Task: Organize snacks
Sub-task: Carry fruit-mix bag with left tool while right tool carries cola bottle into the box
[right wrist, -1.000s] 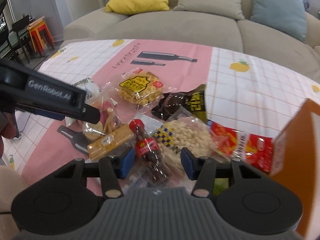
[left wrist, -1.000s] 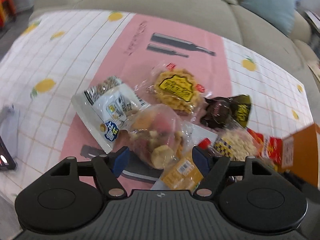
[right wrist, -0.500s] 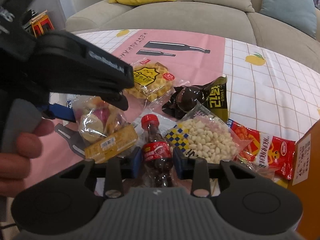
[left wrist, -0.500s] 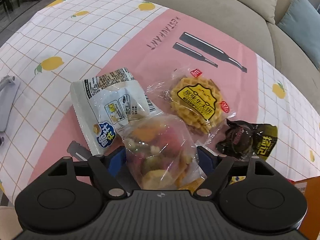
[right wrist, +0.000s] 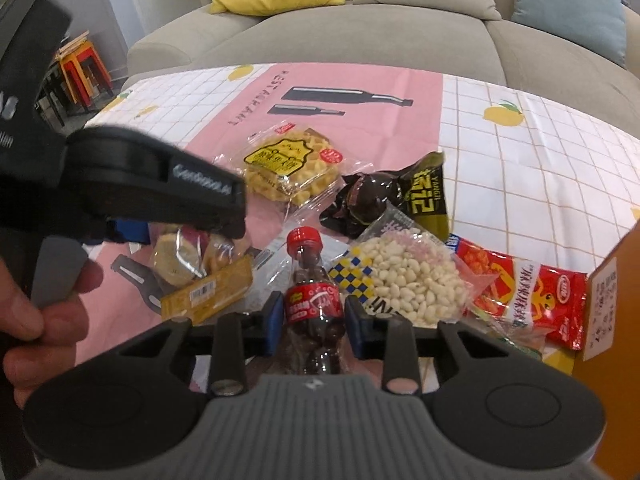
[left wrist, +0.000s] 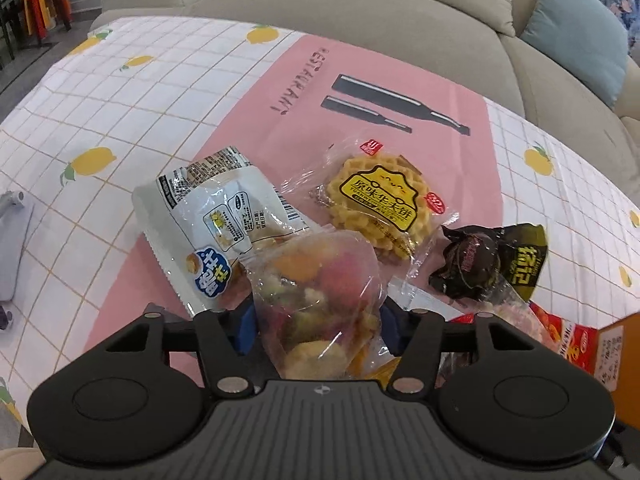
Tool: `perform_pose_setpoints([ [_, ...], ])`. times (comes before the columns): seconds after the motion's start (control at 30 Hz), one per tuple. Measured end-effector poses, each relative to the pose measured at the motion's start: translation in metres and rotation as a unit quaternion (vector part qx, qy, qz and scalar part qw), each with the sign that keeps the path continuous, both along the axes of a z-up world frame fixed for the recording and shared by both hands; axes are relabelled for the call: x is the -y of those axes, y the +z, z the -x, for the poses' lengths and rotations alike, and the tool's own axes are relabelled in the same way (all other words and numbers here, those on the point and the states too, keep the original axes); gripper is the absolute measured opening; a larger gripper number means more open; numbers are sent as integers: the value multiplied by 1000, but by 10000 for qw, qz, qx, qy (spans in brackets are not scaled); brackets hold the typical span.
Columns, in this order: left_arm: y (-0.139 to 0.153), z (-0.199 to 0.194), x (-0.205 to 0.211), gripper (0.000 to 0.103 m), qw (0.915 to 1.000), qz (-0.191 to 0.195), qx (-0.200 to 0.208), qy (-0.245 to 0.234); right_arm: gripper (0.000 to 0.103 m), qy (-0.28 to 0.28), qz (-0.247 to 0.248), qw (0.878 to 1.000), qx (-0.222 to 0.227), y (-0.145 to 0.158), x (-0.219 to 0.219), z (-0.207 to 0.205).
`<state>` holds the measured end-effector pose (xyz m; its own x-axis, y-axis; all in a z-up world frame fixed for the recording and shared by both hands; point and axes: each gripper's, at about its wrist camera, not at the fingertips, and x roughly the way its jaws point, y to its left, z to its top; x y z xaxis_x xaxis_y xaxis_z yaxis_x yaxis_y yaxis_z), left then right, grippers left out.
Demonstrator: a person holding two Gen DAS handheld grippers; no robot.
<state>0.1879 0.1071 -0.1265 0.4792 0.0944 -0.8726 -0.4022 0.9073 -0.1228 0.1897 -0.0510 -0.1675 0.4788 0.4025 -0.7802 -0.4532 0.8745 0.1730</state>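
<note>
**Two grips taken at once over the snack pile**

Left side: the left gripper (left wrist: 316, 326) is seen with its jaws closing on the clear bag of mixed dried fruit (left wrist: 316, 292); the blue pads are pressed into the film on both sides. Just beyond it lie the white-and-blue packet (left wrist: 216, 216) and the waffle pack (left wrist: 380, 200), both flat on the pink-and-check tablecloth (left wrist: 160, 92).

Centre: the dark wrapped snack (right wrist: 372, 200) and the bag of white puffed pieces (right wrist: 408, 276) are crowded together, touching.

Right side: the right gripper (right wrist: 314, 320) is clamped on the small cola bottle (right wrist: 312, 296) at its label, red cap pointing away. The red packet (right wrist: 532, 292) lies against the orange box (right wrist: 616, 320) at the frame edge.

Risks, as judged:
- The fruit bag is slack film; it may slide or tear if only a fold is caught.
- The yellow bar (right wrist: 208, 292) rests against that bag and could be dragged along.
- The round bottle may pivot between flat pads when lifted.
- Both tools work close together; a collision is possible.
</note>
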Motion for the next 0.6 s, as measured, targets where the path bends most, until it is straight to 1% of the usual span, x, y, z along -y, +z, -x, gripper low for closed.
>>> perform_pose_setpoints([
  [0.1,10,9,5,67,9999,11,128,-103,31,-70,-68,9999,27,9,5,2],
  [0.27,35,26,17,67,9990,-32,306,-324,31,-351,-174,9992,22,24,19,7],
  [0.47,67,47,35,67,9958,49,531,-738,31,-652,-216,9976,75,49,41,23],
  [0.6,89,59,56,67,9913,56,694,-1113,31,-854,-300,9957,179,69,64,37],
])
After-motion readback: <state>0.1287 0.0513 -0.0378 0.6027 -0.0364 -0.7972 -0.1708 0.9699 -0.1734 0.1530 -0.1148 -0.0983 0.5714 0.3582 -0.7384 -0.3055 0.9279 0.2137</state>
